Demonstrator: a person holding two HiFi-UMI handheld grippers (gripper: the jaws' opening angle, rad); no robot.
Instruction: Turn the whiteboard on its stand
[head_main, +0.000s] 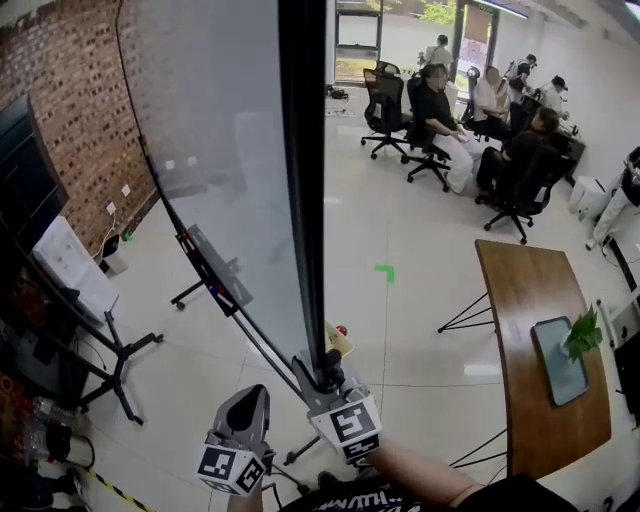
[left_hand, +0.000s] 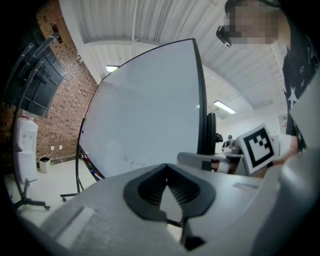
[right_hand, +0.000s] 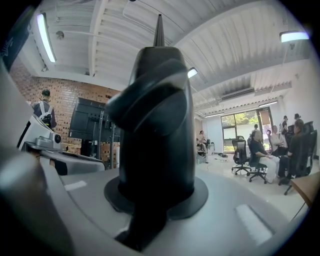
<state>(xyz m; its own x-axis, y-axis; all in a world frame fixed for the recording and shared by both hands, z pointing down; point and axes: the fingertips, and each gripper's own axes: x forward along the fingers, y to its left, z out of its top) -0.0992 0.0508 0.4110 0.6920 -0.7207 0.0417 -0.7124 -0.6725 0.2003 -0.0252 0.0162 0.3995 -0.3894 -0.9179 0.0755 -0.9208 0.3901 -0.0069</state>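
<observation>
The tall whiteboard (head_main: 230, 150) stands on its rolling stand, seen almost edge-on, with its black side frame (head_main: 302, 180) running down the middle of the head view. My right gripper (head_main: 330, 378) is shut on the lower end of that frame. In the right gripper view the black frame piece (right_hand: 157, 125) fills the space between the jaws of the right gripper (right_hand: 155, 200). My left gripper (head_main: 250, 405) hangs just left of it, below the board, touching nothing. Its pads (left_hand: 150, 187) meet with nothing between them, and the white board face (left_hand: 145, 110) rises ahead.
A wooden table (head_main: 520, 300) with a tablet (head_main: 558, 360) and a small plant (head_main: 582, 335) stands at the right. Several people sit on office chairs (head_main: 440, 110) at the back. A screen on a wheeled stand (head_main: 120, 370) and a brick wall (head_main: 60, 90) lie at the left.
</observation>
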